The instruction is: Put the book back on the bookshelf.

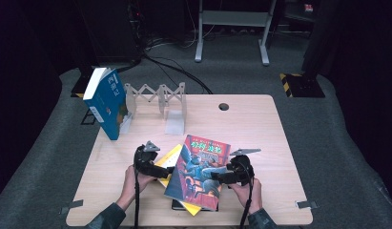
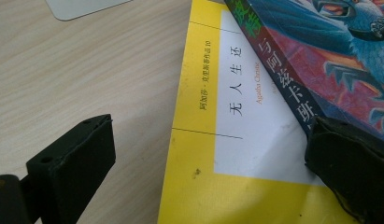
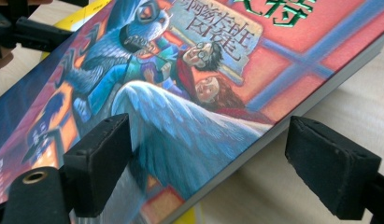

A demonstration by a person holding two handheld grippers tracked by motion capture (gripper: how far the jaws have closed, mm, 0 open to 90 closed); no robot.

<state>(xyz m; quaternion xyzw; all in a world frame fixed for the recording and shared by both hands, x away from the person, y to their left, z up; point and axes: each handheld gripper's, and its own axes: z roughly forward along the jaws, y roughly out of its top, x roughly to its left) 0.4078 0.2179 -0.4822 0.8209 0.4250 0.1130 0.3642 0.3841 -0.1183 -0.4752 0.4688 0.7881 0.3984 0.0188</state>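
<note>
A: Biggest first. What's under it all?

B: A pale wood-grain table [image 1: 260, 124], rounded corners, matte. At ten o'clock a blue book [image 1: 107, 102] leans upright against a grey folding rack [image 1: 160, 98].

A: And the work itself?

B: At six o'clock a glossy red-and-blue illustrated book [image 1: 199, 171] lies tilted on a yellow book [image 1: 172, 160], its right edge raised. The left gripper view shows what the high view can't: the yellow book's white panel with printed characters, and the upper book's dark spine crossing it.

A: The grippers?

B: The left gripper [image 1: 169, 169] points toward three o'clock, jaws wide, one pad over bare table, the other against the spine. The right gripper [image 1: 217, 179] points toward nine o'clock; its blunt black foam pads [image 3: 98, 163] straddle the illustrated book's page edge, wide apart and not pressing.

A: Hands?

B: Each grips from below, sleeves entering at six o'clock.
</note>
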